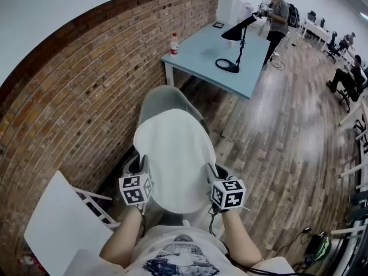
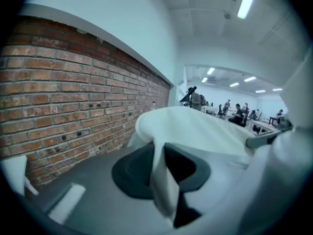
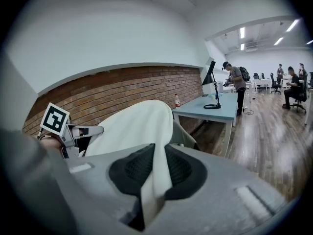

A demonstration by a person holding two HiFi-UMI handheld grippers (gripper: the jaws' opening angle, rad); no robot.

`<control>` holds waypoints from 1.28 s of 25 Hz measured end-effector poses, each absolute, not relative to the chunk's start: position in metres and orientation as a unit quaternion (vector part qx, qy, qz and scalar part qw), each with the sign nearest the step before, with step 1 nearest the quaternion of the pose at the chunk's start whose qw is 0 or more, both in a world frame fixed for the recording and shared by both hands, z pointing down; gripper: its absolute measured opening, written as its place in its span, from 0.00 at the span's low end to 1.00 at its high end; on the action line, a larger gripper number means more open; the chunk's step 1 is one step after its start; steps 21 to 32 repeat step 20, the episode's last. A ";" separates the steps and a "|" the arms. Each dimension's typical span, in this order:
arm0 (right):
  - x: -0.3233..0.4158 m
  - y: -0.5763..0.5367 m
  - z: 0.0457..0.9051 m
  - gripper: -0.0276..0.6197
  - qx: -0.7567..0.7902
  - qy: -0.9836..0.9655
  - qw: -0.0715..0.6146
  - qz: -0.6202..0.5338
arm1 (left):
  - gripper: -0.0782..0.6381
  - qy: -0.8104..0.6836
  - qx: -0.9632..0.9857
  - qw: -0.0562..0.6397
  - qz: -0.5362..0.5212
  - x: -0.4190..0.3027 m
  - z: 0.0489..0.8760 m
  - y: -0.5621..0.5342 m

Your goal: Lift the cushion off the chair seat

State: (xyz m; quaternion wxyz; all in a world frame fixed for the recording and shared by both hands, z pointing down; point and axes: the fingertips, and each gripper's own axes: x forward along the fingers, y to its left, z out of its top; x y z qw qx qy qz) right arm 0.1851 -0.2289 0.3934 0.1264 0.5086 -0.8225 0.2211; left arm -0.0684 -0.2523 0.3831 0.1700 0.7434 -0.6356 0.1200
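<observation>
**Both grippers pinch the white cushion over the grey chair**

The left gripper [image 1: 139, 164] and right gripper [image 1: 214, 171] are each closed on a fold of the cushion [image 1: 175, 154] at opposite edges. It hangs between them above the chair [image 1: 163, 99], hiding the seat, and looks lifted clear. Best to raise both sides evenly and grip firmly, since the thin folds could slip.

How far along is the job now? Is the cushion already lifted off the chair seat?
Done: both grips are made. The left gripper and the right gripper are each shut on an edge of the white cushion. In hand: the cushion hangs between them above the grey chair and looks raised. Left: the cushion hides the seat, so full clearance cannot be confirmed; probably lift a little more.
</observation>
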 end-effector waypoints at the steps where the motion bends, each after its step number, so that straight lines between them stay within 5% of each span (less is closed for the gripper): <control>1: 0.186 -0.228 0.393 0.13 0.509 -0.823 0.127 0.220 | 0.20 -0.636 0.744 0.169 0.119 -0.068 0.382 -0.251; 32: 0.189 -0.235 0.397 0.13 0.504 -0.824 0.125 0.225 | 0.20 -0.643 0.737 0.164 0.125 -0.065 0.387 -0.255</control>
